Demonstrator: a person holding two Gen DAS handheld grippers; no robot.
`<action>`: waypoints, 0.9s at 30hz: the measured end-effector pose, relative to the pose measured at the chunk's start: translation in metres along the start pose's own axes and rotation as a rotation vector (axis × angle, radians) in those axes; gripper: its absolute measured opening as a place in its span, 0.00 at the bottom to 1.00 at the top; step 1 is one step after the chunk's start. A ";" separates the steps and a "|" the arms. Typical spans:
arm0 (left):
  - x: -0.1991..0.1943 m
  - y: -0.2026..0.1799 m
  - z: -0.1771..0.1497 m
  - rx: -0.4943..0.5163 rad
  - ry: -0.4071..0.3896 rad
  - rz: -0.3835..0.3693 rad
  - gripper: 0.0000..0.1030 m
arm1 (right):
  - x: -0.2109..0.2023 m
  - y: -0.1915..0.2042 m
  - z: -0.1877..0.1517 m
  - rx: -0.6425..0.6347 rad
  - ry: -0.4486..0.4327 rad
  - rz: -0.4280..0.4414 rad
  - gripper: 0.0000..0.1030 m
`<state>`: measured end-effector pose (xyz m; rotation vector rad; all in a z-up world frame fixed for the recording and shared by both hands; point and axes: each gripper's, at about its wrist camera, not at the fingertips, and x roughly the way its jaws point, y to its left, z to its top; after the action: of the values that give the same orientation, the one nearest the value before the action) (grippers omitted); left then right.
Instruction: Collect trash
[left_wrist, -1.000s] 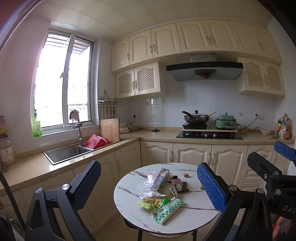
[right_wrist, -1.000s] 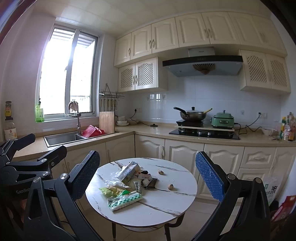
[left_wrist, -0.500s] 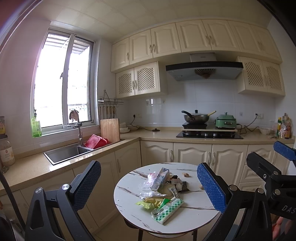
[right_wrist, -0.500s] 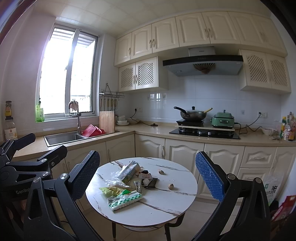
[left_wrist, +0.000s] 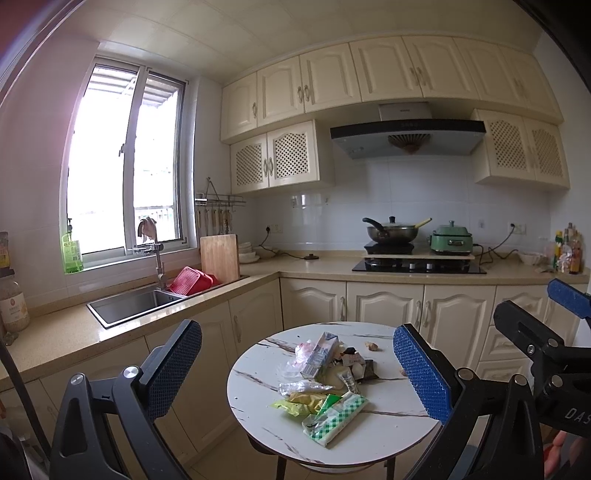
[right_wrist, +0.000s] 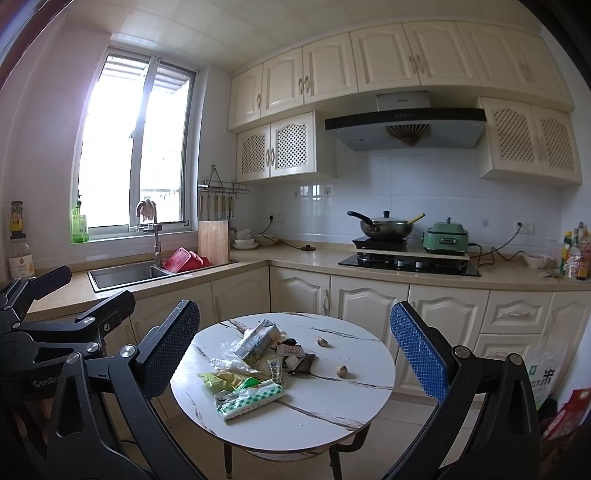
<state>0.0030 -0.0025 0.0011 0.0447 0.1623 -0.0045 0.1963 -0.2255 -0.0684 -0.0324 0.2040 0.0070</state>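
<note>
Trash pile (left_wrist: 321, 380) lies on the round marble-pattern table (left_wrist: 388, 435): milk carton (right_wrist: 258, 341), green-checked tissue pack (right_wrist: 249, 400), yellow wrapper (right_wrist: 218, 380), scattered scraps. Left gripper (left_wrist: 297, 373) spread wide, holding nothing, well short of the table. Right gripper (right_wrist: 293, 360) likewise spread, empty. Sink (left_wrist: 129, 302) behind left.

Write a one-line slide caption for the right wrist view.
Open right gripper faces a round marble table littered with wrappers, a green-checked packet and a carton.
</note>
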 end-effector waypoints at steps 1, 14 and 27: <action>0.000 0.000 0.000 0.001 0.001 -0.001 0.99 | 0.001 0.000 -0.001 0.002 0.001 -0.002 1.00; 0.046 0.007 -0.011 0.025 0.087 -0.027 0.99 | 0.033 -0.015 -0.021 0.039 0.056 -0.040 1.00; 0.230 0.019 -0.069 0.010 0.550 -0.141 0.99 | 0.155 -0.066 -0.115 0.122 0.384 -0.075 1.00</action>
<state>0.2187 0.0194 -0.1033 0.0435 0.7152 -0.1348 0.3251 -0.2942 -0.2101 0.0809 0.5862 -0.0871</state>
